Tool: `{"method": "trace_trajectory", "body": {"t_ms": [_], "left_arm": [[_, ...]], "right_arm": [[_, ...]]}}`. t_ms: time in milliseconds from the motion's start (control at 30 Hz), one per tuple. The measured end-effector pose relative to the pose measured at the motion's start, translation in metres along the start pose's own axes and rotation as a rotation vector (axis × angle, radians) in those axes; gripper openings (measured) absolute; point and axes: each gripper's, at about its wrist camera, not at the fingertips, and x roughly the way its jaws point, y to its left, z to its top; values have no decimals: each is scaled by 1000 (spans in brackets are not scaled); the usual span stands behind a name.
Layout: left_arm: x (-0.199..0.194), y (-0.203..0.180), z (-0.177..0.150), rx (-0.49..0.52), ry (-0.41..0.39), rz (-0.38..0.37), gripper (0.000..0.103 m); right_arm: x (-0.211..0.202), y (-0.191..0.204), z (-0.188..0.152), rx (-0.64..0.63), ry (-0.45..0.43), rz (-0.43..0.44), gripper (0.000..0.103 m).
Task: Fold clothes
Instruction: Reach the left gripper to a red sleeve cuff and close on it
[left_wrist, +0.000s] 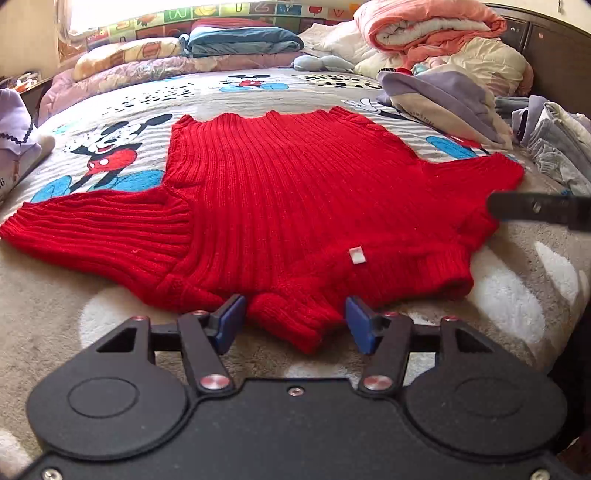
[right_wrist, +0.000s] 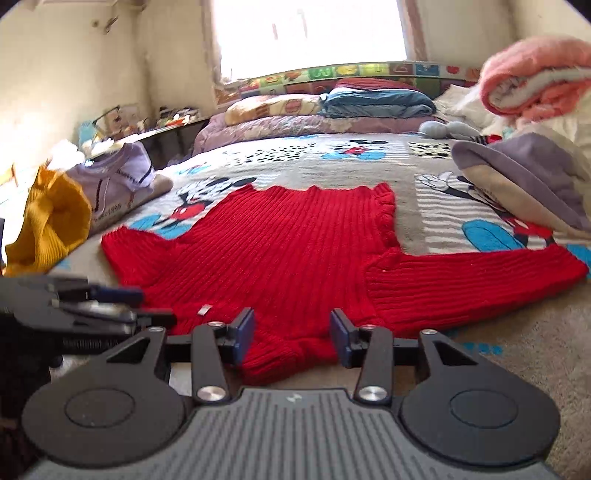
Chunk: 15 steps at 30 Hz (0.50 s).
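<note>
Red sweater (left_wrist: 280, 192) is lying spread flat on the bed (left_wrist: 517, 280), both sleeves out. Left gripper (left_wrist: 295, 321) and right gripper (right_wrist: 291, 334) are straddling the collar edge, fingers wide apart, gripping nothing. Risk: thick ribbed knit bunching or slipping from a shallow pinch.

Each gripper, left (left_wrist: 295, 323) and right (right_wrist: 291, 334), has a black body with 2 round discs, silver pivot screws and 2 blue-padded fingers (left_wrist: 231, 321); the right's top plate is ribbed grey.

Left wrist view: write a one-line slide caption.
Open left gripper straddles the near edge of a red ribbed sweater spread flat on a cartoon-print bed cover.
</note>
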Motion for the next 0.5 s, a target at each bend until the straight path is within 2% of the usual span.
{"method": "trace_trajectory", "body": {"t_ms": [67, 200, 300, 367, 433, 500], "left_arm": [[-7, -6, 6, 29, -46, 5, 60], [-16, -26, 14, 84, -127, -15, 62], [-8, -52, 17, 157, -120, -46, 63], [2, -74, 20, 214, -107, -63, 63], [10, -94, 23, 272, -97, -84, 64], [22, -117, 26, 342, -82, -101, 64]], "right_arm": [[-6, -28, 7, 157, -24, -13, 54], [-9, -105, 10, 511, -70, -37, 55], [-10, -154, 4, 714, -102, -70, 58], [-9, -184, -5, 863, -126, -45, 58], [-6, -204, -10, 963, -141, 7, 58], [-1, -213, -6, 961, -147, 30, 58]]}}
